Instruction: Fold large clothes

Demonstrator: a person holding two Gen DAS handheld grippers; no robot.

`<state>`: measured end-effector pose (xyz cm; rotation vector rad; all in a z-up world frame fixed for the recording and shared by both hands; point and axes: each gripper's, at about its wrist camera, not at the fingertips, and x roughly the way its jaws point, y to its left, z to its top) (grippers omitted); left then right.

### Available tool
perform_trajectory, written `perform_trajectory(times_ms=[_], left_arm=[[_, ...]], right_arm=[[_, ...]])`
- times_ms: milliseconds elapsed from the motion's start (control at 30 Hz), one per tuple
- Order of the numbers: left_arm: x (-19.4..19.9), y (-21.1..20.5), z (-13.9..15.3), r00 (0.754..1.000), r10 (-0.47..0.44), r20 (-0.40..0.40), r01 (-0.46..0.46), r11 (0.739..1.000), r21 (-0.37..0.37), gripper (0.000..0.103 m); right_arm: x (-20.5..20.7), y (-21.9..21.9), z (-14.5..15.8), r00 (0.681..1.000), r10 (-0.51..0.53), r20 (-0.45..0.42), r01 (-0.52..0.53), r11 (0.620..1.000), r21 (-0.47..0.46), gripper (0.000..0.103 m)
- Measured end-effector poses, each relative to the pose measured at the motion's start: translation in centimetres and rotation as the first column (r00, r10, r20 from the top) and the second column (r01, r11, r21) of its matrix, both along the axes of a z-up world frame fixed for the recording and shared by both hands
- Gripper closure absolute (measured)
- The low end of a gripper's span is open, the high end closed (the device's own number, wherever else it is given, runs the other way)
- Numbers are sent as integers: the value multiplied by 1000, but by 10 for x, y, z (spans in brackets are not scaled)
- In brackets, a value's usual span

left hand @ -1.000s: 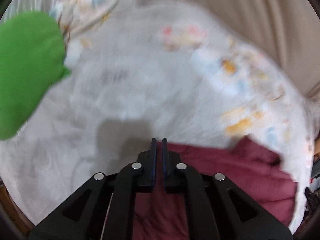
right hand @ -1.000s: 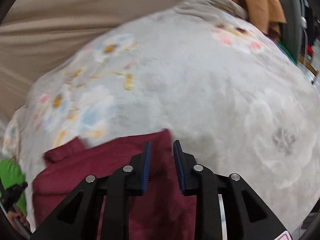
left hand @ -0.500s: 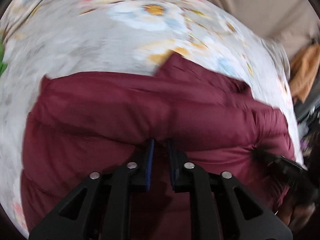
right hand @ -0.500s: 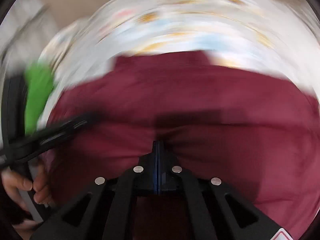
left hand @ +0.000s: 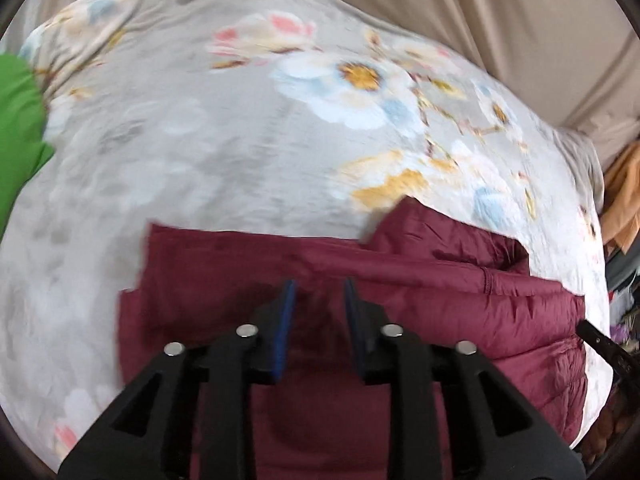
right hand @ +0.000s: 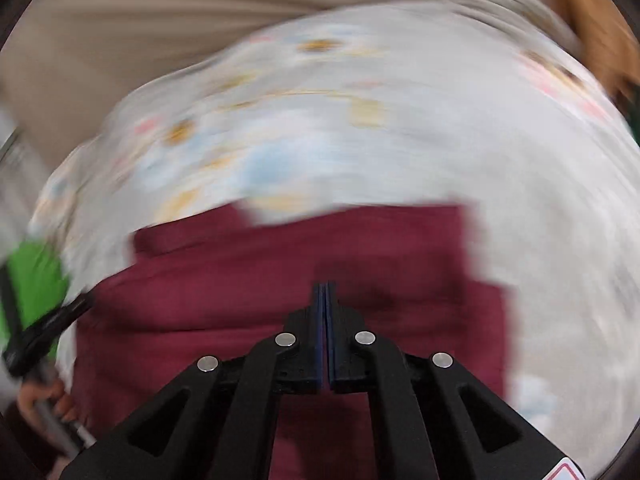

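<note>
Hovering, left side: your left gripper (left hand: 318,286) hangs over the near middle of the maroon puffer jacket (left hand: 440,292), fingers parted with nothing between them.
Far left: a green garment (left hand: 18,128) lies at the left edge of the floral blanket (left hand: 224,136), well apart from the jacket.
Task item: the jacket lies on the near part of the blanket, laid roughly flat, with a lifted flap (left hand: 404,220) at its far edge toward the right; from the left wrist view it spreads from the middle to the right.
Right side: your right gripper (right hand: 325,286) sits over the jacket's near middle with its fingers pressed together. Whether a thin layer of cloth is pinched between them you cannot tell from this blurred view.
Far right: an orange cloth (left hand: 624,192) hangs beyond the blanket's right edge, clear of the work.
Risk, grip: the shell looks slick and puffy, so a shallow pinch would likely slip out mid-fold; take a deep bite of fabric.
Risk, blanket: closing too low could catch the blanket with the jacket and drag both.
Risk, fold line: with one gripper apparently free and the other shut, lifting unevenly would skew the fold and bunch the quilting.
Risk, speed: the right view is badly smeared, which suggests fast motion; placing a pinch at that pace invites a miss.
Containers: none in view; the jacket rests straight on the blanket.
</note>
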<state>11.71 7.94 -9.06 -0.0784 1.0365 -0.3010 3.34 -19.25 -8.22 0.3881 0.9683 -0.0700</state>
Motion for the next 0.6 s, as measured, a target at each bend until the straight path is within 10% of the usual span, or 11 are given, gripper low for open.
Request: perform_trajectory(times_ms=[200, 500, 600], left_arm=[[14, -38, -35, 999, -37, -19, 39, 992, 122, 72], [24, -29, -50, 999, -38, 30, 33, 991, 126, 70], [18, -33, -54, 995, -40, 89, 26, 988, 154, 70]], right_arm=[[47, 79, -32, 963, 264, -48, -267, 961, -72, 103], [23, -77, -66, 987, -157, -28, 158, 987, 15, 103], [23, -69, -75, 992, -127, -9, 126, 992, -22, 103]])
